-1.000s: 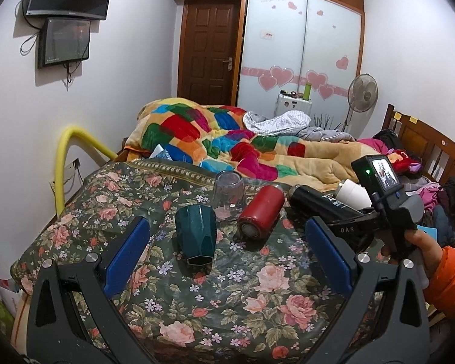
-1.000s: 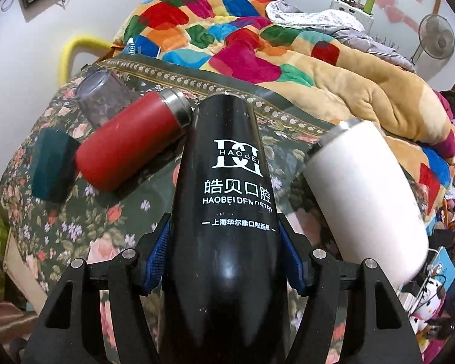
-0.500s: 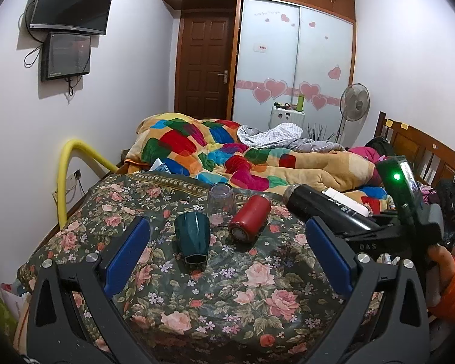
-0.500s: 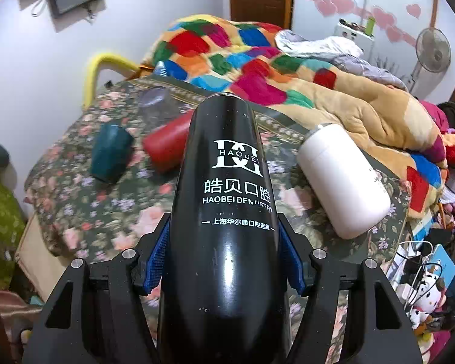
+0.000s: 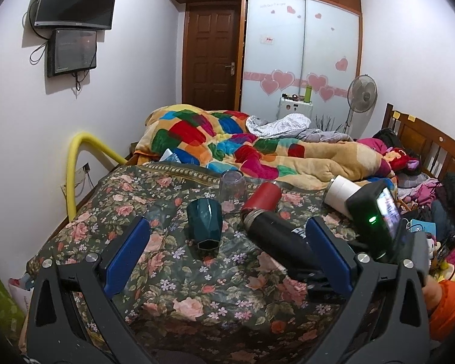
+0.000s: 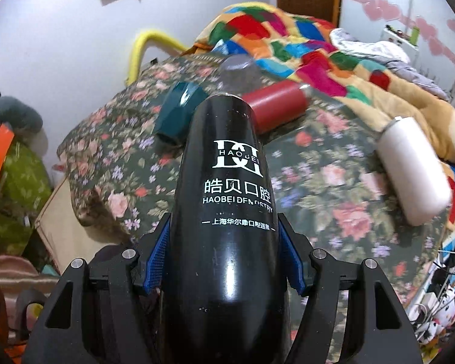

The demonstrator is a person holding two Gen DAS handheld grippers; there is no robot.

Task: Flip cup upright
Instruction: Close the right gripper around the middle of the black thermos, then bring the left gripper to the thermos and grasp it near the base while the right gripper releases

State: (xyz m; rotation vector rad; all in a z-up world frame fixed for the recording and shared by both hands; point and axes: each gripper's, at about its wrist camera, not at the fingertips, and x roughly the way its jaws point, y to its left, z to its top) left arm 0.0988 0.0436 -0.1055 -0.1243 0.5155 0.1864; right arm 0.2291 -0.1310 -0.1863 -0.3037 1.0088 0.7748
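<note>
The right gripper (image 6: 224, 261) clenched a glossy black cylindrical flask (image 6: 227, 200), its blue pads pressed to both sides (white lettering showed only in the right wrist view). The left wrist view showed the flask (image 5: 277, 241) tilted above the floral bedspread (image 5: 173, 276), and the left gripper (image 5: 227, 253) released, holding nothing. Beyond the flask stood an inverted dark-teal faceted cup (image 5: 205, 224), then a red flask (image 5: 262, 197) lying on its side and an inverted clear glass (image 5: 232, 186). To the flask's right lay a white tumbler (image 6: 412, 173).

Black cup (image 6: 227, 212) between closed jaws
</note>
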